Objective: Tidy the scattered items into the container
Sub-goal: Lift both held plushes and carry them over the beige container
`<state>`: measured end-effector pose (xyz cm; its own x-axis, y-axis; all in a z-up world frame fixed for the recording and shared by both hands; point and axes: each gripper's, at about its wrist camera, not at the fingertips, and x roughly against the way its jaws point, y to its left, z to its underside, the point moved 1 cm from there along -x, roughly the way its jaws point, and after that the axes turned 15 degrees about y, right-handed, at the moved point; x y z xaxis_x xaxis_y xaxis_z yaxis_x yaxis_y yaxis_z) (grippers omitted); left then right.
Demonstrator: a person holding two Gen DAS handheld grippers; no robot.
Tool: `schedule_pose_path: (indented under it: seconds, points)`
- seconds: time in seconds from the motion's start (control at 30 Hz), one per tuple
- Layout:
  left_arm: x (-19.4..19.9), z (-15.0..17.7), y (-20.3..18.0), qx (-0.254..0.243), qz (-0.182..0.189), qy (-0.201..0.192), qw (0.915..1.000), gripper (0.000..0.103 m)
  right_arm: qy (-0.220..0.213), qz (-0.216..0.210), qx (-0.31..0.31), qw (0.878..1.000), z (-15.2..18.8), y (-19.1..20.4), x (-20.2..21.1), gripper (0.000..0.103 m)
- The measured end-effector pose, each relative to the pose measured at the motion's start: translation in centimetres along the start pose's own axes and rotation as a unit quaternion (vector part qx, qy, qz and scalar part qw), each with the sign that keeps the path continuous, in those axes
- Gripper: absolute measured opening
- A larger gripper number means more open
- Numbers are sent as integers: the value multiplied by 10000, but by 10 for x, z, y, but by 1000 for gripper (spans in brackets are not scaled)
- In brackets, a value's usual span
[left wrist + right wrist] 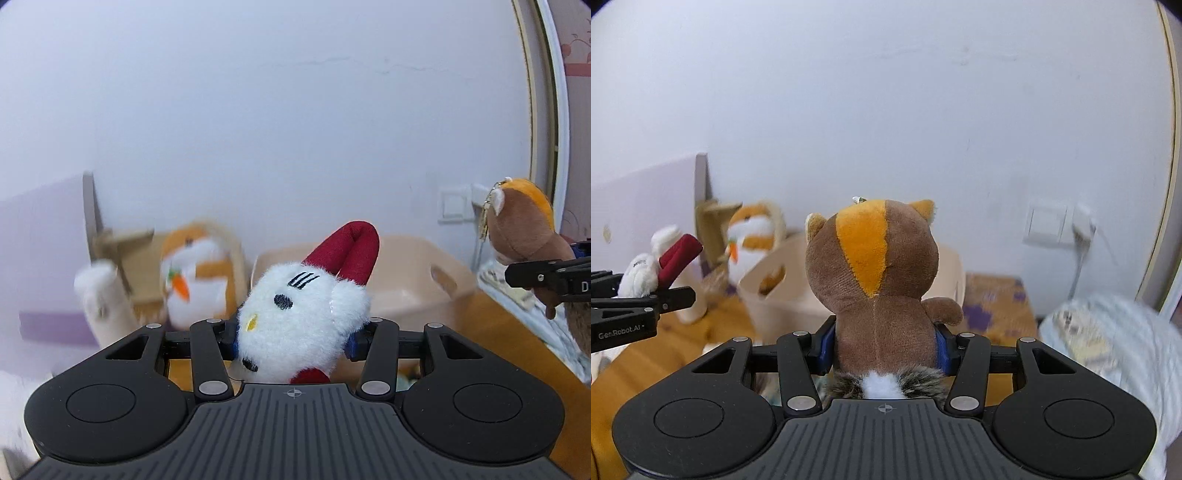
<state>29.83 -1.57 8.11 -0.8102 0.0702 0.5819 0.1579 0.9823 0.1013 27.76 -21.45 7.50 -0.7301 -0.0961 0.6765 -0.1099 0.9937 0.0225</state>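
1. Left gripper (293, 338) is clamped on a white cat plush (301, 314) with a red bow, its blue pads pressing both sides of the toy's head.
2. Right gripper (884, 350) is closed around a brown squirrel plush (875, 280), which has an orange stripe down the back of its head and faces away from the camera.
3. Both toys are held above the wooden table (646, 365), on the near side of the beige basket (775, 299), neither one inside it.
4. In the right wrist view the cat plush sits to the left of the basket, and in the left wrist view the squirrel plush is to its right.
5. Behind the basket to the left, an orange-and-white plush (195, 273) with a carrot stands against a cardboard box (136, 266).
6. Right of the basket lies a pale striped cloth (1108, 350).
7. A wall socket (1047, 221) is mounted above and right of the basket.
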Motion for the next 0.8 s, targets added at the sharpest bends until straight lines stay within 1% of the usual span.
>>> schedule_pose_path:
  seconds: [0.07, 0.2, 0.3, 0.37, 0.47, 0.6, 0.63, 0.7, 0.8]
  points:
    - [-8, -17, -5, -45, -61, -89, 9999, 48, -69, 26, 10, 10000, -14, -3, -6, 47]
    - [-32, -45, -14, -92, -154, -130, 9998, 48, -153, -15, -49, 9999, -44, -8, -25, 47]
    - [-55, -62, -18, -28, -195, -46, 9998, 48, -223, -169, -119, 9995, -64, -11, -42, 47]
    - [-74, -71, -18, 103, -164, 84, 9998, 48, -376, -214, -145, 9990, -76, -11, -54, 47]
    - [-104, -84, -17, 286, -103, 377, 9988, 48, -550, -203, -132, 9982, -93, -9, -75, 47]
    - [-141, -93, -17, 415, -91, 852, 9955, 48, -587, -159, -3, 9981, -107, -3, -108, 47]
    - [-151, -93, -16, 447, -93, 1007, 9939, 48, -524, -66, 75, 9986, -109, 0, -117, 47]
    - [-169, -90, -15, 496, -78, 1365, 9894, 48, -268, 151, 162, 9994, -112, 5, -136, 47]
    - [-192, -82, -13, 580, 5, 1815, 9817, 49, 294, 371, 199, 9987, -112, 8, -166, 47]
